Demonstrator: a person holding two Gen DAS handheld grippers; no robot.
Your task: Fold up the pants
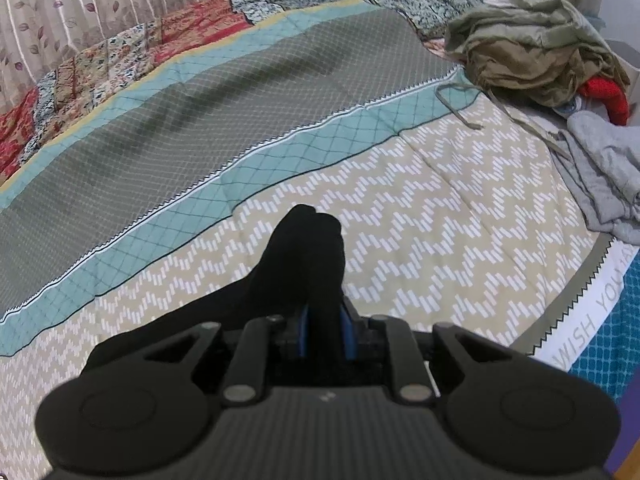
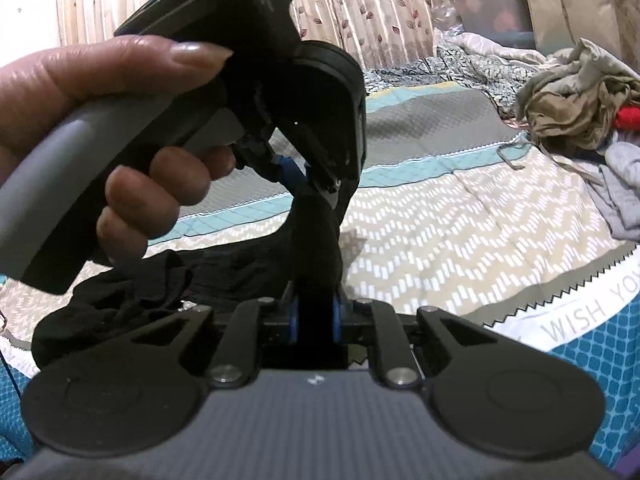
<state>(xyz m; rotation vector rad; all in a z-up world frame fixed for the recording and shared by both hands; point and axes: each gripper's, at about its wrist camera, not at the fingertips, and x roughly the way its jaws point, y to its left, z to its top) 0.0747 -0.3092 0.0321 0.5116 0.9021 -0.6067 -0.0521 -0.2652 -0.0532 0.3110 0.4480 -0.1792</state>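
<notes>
The black pants lie bunched on the bed at the lower left of the right wrist view. One strip of them rises between both tools. My right gripper is shut on that black cloth, its blue pads pressing either side. A hand holds my left gripper just above, and it pinches the same strip higher up. In the left wrist view the left gripper is shut on the pants. The cloth drapes over its fingertips and hides them.
The bedspread has beige zigzag, teal and grey bands. At the far right sits a heap of olive clothes with a red item, and a grey garment lies below it. A leaf-print curtain hangs behind the bed.
</notes>
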